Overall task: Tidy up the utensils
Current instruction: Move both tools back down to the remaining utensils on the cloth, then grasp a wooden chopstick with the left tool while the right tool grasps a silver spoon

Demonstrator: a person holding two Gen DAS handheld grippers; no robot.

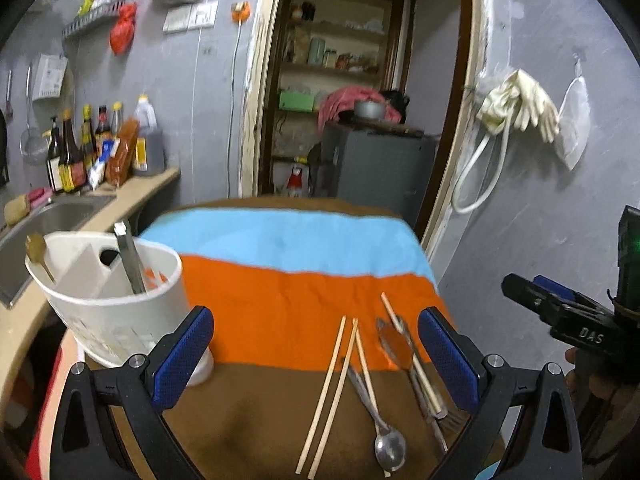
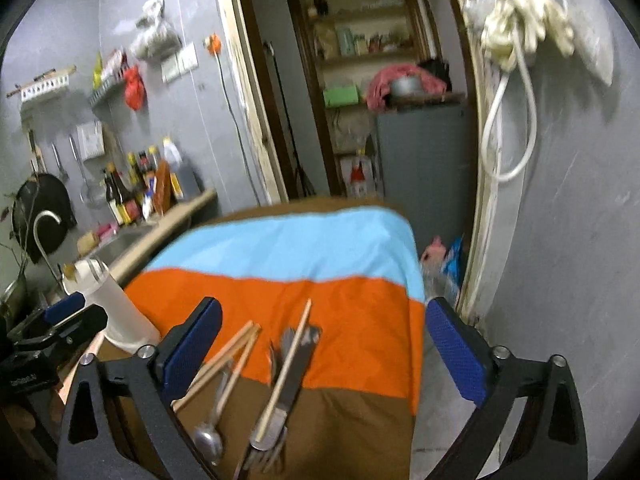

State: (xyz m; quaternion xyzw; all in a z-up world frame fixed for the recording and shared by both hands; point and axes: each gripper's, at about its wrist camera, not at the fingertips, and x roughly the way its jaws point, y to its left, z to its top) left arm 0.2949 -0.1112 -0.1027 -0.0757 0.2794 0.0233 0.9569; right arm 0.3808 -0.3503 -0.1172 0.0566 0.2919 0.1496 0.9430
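Note:
Loose utensils lie on a table under a blue, orange and brown striped cloth (image 1: 304,304): several wooden chopsticks (image 1: 332,392), a metal spoon (image 1: 389,452), a fork (image 1: 450,420) and a knife or tongs (image 1: 394,344). They also show in the right wrist view, with chopsticks (image 2: 224,364), spoon (image 2: 208,442) and knife (image 2: 294,376). A white utensil holder (image 1: 120,304) at the table's left holds a gold spoon (image 1: 37,250) and a metal tool (image 1: 130,258). My left gripper (image 1: 316,356) is open above the utensils. My right gripper (image 2: 324,356) is open and empty above them.
A counter with a steel sink (image 1: 52,220) and sauce bottles (image 1: 80,152) runs along the left. A doorway behind the table shows shelves and a grey fridge (image 1: 380,164). Gloves and a hose (image 1: 516,108) hang on the right wall. The table's right edge drops to the floor (image 2: 436,400).

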